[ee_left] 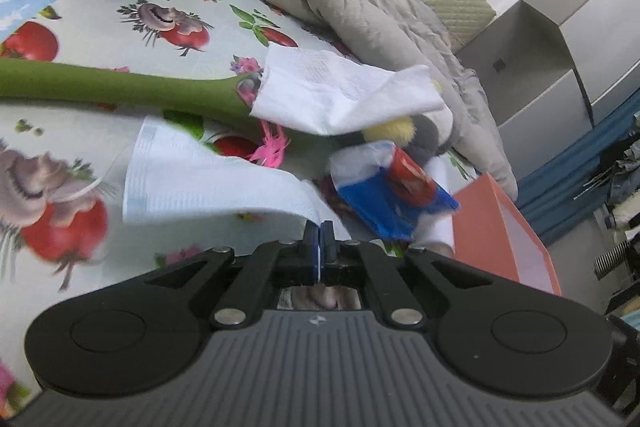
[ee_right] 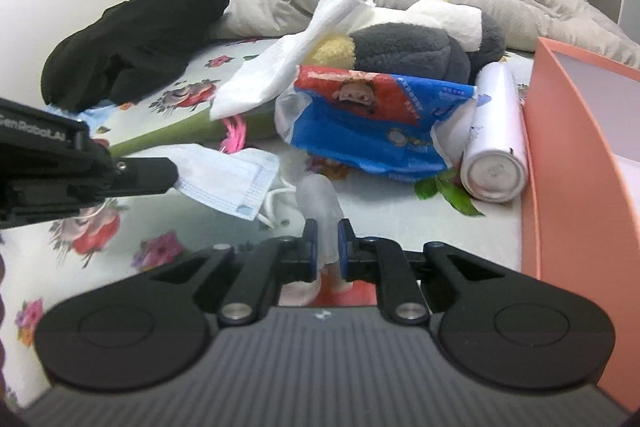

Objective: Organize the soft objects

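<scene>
"GenRobot.AI" in pale letters on black body of left gripper point(ee_right: 170, 173), seen side-on from right wrist view. Blue-red tissue pack point(ee_right: 372, 119): cartoon face and small white print, too blurred to read. White bottle point(ee_right: 496, 143): marks illegible.

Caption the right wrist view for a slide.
Right gripper pinching clear plastic below a blue tissue pack; left gripper holds a face mask.

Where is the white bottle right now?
In the right wrist view the white bottle lies on its side on the floral sheet, right of centre, against the orange box and just right of the blue-and-red packet.
</scene>
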The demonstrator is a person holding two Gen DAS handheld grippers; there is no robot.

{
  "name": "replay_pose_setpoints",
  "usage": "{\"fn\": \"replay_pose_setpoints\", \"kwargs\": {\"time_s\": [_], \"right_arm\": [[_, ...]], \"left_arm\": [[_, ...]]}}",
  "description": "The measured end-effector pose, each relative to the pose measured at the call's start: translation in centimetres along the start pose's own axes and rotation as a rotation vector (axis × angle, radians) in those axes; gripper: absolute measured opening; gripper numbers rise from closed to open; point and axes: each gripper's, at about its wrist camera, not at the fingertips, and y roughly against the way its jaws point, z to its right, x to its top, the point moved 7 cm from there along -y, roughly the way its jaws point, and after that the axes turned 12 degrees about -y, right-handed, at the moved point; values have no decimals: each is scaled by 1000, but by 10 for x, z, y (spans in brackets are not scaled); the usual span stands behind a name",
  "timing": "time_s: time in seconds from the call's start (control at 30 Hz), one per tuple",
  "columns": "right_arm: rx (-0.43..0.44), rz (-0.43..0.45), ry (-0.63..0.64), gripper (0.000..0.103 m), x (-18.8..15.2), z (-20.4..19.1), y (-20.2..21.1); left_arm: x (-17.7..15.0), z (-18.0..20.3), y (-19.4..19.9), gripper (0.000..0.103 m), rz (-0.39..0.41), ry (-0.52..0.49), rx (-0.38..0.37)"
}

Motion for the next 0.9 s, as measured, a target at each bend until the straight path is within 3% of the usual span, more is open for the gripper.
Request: {"fn": "replay_pose_setpoints", "kwargs": {"time_s": [0.47, 0.9], "right_arm": [[-59, -32, 62, 13, -48, 1, 60], [-84, -83, 79, 14, -86, -3, 90]], "left_arm": [[-60, 3, 75, 1, -66, -6, -7], [-112, 1, 104, 1, -167, -64, 48]]}}
